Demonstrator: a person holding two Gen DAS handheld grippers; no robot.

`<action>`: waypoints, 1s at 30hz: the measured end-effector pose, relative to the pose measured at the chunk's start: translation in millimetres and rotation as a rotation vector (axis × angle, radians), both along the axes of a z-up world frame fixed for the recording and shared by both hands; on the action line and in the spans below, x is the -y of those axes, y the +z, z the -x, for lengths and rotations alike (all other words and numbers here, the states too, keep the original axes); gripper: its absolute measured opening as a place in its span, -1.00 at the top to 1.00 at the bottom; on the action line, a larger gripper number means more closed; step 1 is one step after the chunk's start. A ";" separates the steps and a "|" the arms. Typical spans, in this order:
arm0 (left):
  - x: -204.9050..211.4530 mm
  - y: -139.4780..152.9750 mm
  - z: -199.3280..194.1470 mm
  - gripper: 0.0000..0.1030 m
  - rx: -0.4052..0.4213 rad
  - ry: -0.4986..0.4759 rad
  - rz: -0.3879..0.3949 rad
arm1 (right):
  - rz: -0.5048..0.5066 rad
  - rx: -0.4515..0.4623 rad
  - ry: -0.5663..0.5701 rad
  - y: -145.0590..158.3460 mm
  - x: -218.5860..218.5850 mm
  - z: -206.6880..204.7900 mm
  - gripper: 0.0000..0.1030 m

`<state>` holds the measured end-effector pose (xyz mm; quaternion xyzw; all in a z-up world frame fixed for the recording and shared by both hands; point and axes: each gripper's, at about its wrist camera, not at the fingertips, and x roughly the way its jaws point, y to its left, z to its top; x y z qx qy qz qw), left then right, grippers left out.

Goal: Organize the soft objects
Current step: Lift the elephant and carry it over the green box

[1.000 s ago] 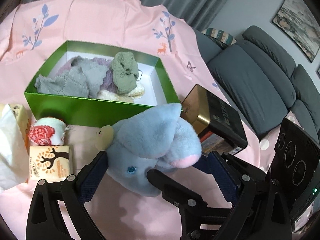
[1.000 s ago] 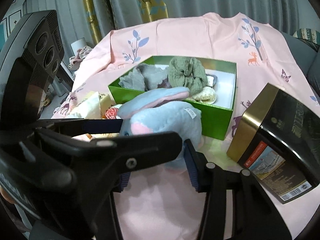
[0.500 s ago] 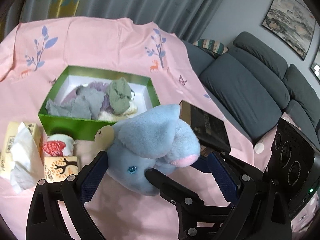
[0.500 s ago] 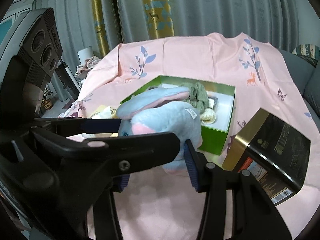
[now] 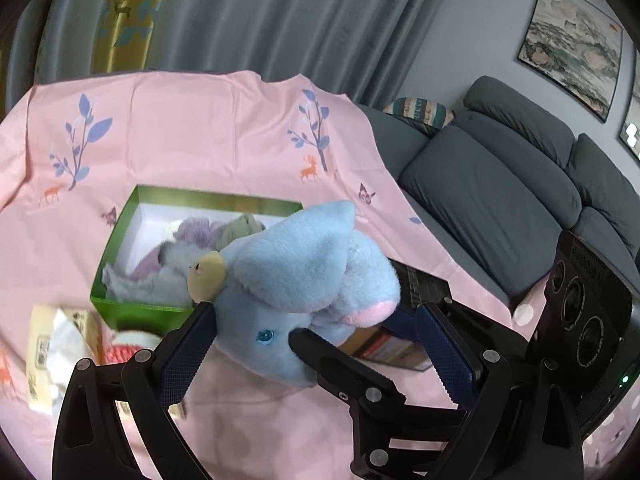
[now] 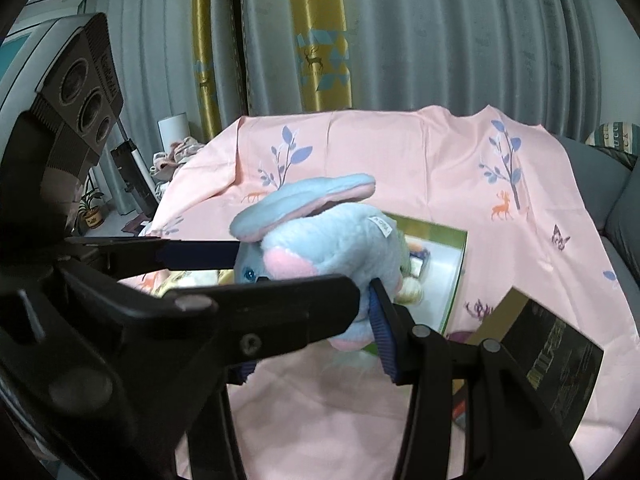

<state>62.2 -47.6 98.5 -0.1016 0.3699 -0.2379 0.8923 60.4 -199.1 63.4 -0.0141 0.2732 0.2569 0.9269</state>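
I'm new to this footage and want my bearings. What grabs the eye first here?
A blue plush elephant fills the middle, lifted off the pink tablecloth and pinched by both the left gripper and the right gripper. Behind it sits a green box holding knitted soft things.

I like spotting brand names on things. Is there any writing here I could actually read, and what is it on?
Nothing reads clearly.
White tag on the blue plush elephant: print too small.
Black-and-gold box: gold lettering, too blurred.
Tissue pack: print blurred.
Camera unit: embossed lettering, unreadable.
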 end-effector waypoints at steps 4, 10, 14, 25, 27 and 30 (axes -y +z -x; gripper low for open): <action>0.5 0.6 -17.2 -0.91 0.003 0.002 0.001 | -0.007 0.010 -0.007 2.7 -0.5 -16.2 0.08; 1.0 -1.6 -41.8 -0.91 0.004 0.003 -0.001 | -0.007 0.016 -0.010 1.7 -2.1 -40.1 0.08; 1.0 -5.0 -55.7 -0.91 0.000 0.005 -0.006 | -0.010 0.013 -0.010 -1.1 -3.2 -52.8 0.08; -5.0 -30.1 -88.0 -0.91 -0.060 0.026 -0.005 | -0.006 -0.048 -0.002 -22.0 -11.2 -89.3 0.07; -6.0 -35.7 -92.8 -0.91 -0.073 0.030 -0.003 | -0.007 -0.065 -0.001 -26.3 -12.2 -94.5 0.07; -7.0 -44.4 -100.0 -0.91 -0.095 0.036 -0.002 | -0.007 -0.098 -0.001 -34.0 -14.6 -101.9 0.05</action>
